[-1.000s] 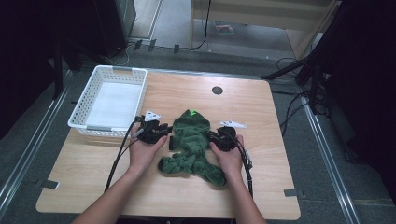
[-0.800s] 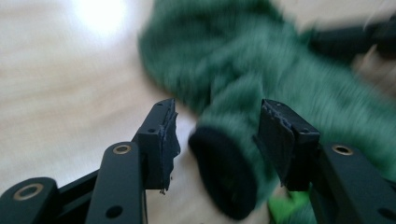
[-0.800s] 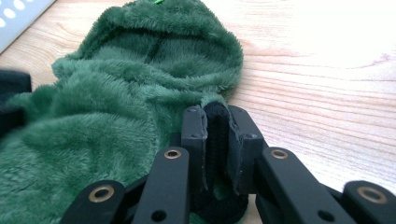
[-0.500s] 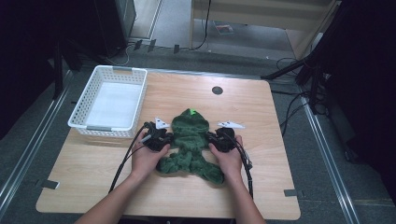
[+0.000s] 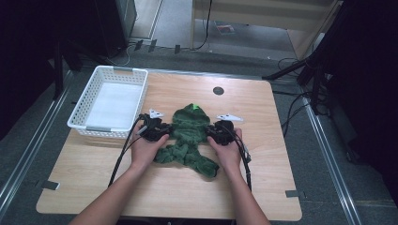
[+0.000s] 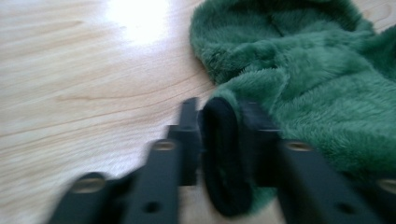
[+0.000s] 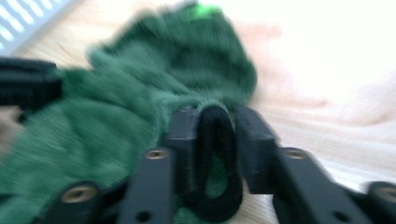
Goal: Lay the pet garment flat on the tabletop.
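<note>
The left tongs [image 6: 219, 140] are clenched on a black ribbed cuff [image 6: 220, 158] at the end of one sleeve of a green fleece garment [image 6: 317, 79]; in the left gripper view the cuff stands folded upright between the two black jaws, which press it from both sides. The right tongs [image 7: 215, 140] grasp the matching black cuff [image 7: 215, 163] of the other sleeve in the same way, the band pinched between the jaws with green pile bulging up just behind it. That view is blurred, so finer detail of the fabric is lost.

From the high view, the left tongs [image 5: 157, 129] sit at the garment's left edge and the right tongs [image 5: 219, 132] at its right edge, each held low over the desk [image 5: 291, 154] by a hand: the left hand [image 5: 148, 147] and the right hand [image 5: 230, 152] come in from the bottom, forearms angled inward. Black cables trail back from both tongs along the forearms.

The green fleece garment [image 5: 190, 138] lies between the two tongs, near the middle of the desk, with its hood, which carries a small bright green spot [image 5: 195, 108], pointing away from the person and its lower part bunched toward them.

A white slotted basket [image 5: 84, 112] stands at the desk's far left corner, just beside the left tongs. A dark round hole [image 5: 218, 90] sits in the desk beyond the hood.
</note>
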